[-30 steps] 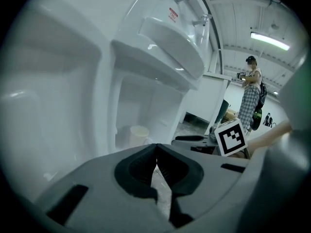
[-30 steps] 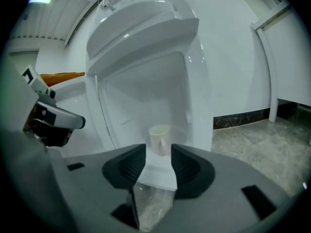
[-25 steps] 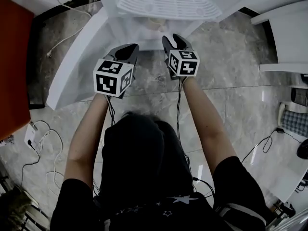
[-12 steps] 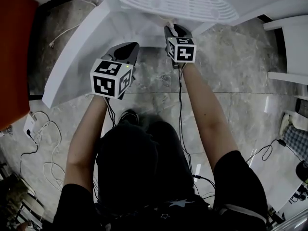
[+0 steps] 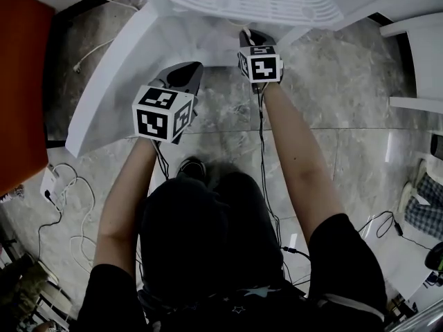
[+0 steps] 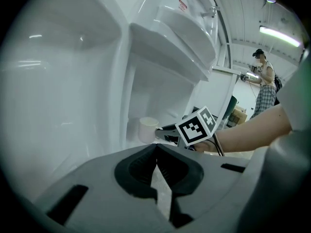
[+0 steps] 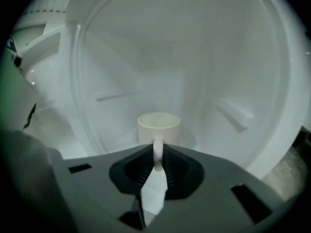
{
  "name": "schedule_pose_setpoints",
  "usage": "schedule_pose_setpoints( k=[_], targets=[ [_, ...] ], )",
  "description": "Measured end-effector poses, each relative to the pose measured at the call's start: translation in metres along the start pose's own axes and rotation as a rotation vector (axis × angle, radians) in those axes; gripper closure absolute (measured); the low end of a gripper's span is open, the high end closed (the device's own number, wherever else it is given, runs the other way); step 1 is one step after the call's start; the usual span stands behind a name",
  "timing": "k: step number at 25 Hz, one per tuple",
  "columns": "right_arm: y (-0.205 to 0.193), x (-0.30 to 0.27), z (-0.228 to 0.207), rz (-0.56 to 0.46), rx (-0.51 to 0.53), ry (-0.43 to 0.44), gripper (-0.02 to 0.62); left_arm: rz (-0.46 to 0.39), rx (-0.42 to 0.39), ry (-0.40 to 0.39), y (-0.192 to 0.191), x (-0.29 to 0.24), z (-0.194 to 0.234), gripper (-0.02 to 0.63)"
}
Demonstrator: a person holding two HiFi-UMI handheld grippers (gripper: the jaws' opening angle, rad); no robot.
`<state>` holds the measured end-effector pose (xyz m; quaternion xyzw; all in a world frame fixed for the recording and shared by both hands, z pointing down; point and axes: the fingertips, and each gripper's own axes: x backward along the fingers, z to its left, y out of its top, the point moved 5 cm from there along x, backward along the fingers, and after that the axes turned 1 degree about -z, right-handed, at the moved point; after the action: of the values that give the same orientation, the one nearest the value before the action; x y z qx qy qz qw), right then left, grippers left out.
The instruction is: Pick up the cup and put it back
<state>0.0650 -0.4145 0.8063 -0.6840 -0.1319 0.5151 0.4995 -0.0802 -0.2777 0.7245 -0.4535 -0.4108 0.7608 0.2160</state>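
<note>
A pale cup stands upright on the floor of a white fridge compartment, its handle turned toward me. My right gripper has just been closing, and its jaws now pinch that handle between them. The left gripper view shows the cup too, with the right gripper reaching in to it. In the head view the right gripper pokes in under the white grille, and the cup is hidden there. My left gripper hangs outside the compartment, left of the right one. Its jaws are shut on nothing.
The open fridge door slants away on the left, its door shelves above the cup. A white grille lies over the compartment. A red-brown panel and floor cables are left. A person stands far off.
My right gripper has pushed forward and down into the compartment and its marker cube has rolled. The left gripper has stayed about where it was.
</note>
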Motion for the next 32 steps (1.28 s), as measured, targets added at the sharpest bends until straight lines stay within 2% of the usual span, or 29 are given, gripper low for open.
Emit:
schedule_pose_setpoints(
  k=[5, 10, 14, 23, 30, 32],
  targets=[
    [0.009, 0.019, 0.007, 0.006, 0.087, 0.003, 0.552, 0.004, -0.010, -0.025, 0.003, 0.004, -0.004, 0.597],
    [0.018, 0.061, 0.004, -0.043, 0.073, -0.022, 0.552, -0.002, -0.040, -0.062, 0.010, 0.014, -0.012, 0.597],
    [0.018, 0.104, 0.007, -0.097, 0.066, -0.052, 0.552, -0.028, -0.098, -0.086, 0.014, 0.027, -0.019, 0.597],
    [0.013, 0.181, 0.023, -0.162, 0.056, -0.072, 0.552, -0.093, -0.127, -0.139, 0.028, 0.046, -0.041, 0.597],
    [0.029, 0.242, 0.033, -0.170, 0.004, -0.081, 0.554, -0.131, -0.185, -0.127, 0.067, 0.067, -0.076, 0.597],
    [0.036, 0.272, 0.040, -0.172, -0.020, -0.089, 0.554, -0.146, -0.225, -0.092, 0.080, 0.086, -0.087, 0.597]
  ],
)
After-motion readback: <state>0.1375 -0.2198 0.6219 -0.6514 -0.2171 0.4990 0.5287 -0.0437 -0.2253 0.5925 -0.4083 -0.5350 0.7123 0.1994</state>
